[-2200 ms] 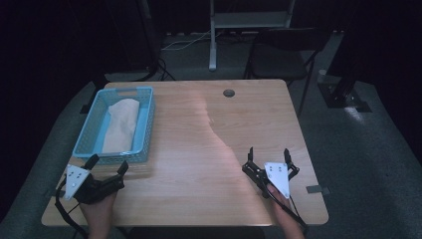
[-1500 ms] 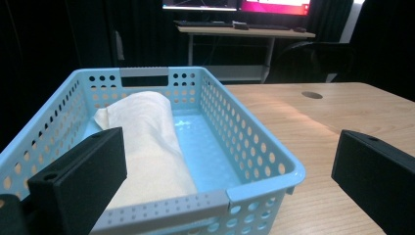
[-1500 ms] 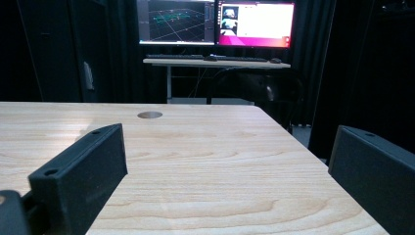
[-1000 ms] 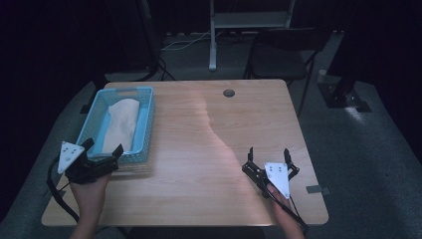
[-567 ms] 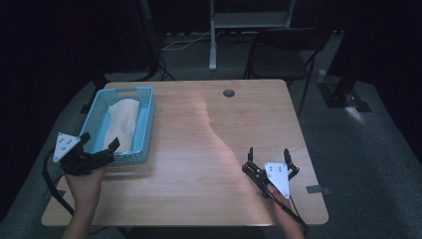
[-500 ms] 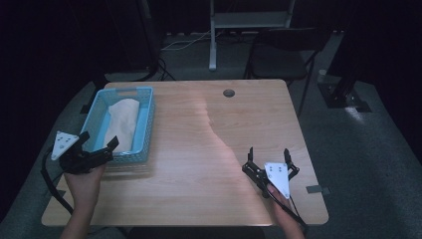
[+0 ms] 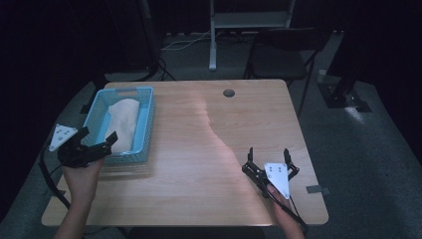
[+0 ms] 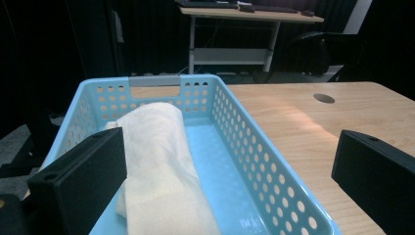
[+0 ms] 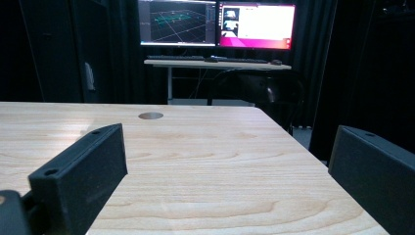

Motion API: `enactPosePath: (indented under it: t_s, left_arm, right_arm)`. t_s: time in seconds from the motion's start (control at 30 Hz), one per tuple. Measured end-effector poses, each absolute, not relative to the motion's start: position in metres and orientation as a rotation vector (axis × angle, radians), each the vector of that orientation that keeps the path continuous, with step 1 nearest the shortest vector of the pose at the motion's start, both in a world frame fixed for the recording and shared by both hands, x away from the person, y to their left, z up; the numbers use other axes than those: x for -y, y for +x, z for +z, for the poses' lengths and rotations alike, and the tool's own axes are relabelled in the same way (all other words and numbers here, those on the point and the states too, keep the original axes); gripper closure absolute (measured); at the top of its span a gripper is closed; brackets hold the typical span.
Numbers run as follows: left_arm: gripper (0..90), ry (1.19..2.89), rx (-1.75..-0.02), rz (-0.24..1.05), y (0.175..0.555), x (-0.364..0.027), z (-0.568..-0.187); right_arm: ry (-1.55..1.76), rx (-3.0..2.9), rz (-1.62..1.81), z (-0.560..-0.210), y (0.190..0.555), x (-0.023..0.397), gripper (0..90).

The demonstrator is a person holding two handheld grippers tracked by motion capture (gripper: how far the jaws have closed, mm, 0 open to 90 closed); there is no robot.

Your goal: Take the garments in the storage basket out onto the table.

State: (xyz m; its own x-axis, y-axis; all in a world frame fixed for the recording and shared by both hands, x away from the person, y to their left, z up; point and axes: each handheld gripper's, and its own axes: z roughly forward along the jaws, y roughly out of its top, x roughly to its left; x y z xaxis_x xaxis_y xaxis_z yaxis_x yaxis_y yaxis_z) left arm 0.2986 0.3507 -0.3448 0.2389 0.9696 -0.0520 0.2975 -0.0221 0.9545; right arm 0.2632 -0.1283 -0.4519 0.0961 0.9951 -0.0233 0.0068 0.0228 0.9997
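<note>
**Two hand-held grippers at a wooden table, both spread wide and empty**

Two areas resist reading. The room beyond the table (image 7: 209,149) is dark in the high view, so only a chair (image 7: 278,64) and a desk frame can be made out there. In the left gripper view the near end of the blue basket (image 8: 274,166) is cut off by the lower edge, and the near part of the folded white cloth (image 8: 161,166) runs out of view between the jaws.

The basket (image 7: 147,124) stands on the table's left half, its long side running away from the person, with the cloth (image 7: 122,122) lying lengthwise inside it. The left gripper (image 7: 94,142) is held at the basket's near left corner, jaws wide apart and gripping nothing. Whether a jaw touches the rim cannot be told. In its own view one jaw stands before the cloth and left wall, the other over bare table beside the right wall.

The right gripper (image 7: 268,159) sits low on the table's near right, well apart from the basket, jaws likewise wide and empty. Its view looks across bare tabletop past a round cable hole (image 9: 150,115) to two lit monitors (image 9: 215,24) on a far desk.
</note>
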Motion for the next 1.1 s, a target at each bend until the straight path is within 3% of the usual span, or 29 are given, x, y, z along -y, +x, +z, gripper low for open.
enactPosePath:
  t_s: [1.1]
  left_arm:
    - [0.0,1.6,-1.371,0.765,0.347,-0.356,-0.34]
  right_arm:
    - [1.239,-1.155,1.121,-0.452,0.263,0.129,0.2]
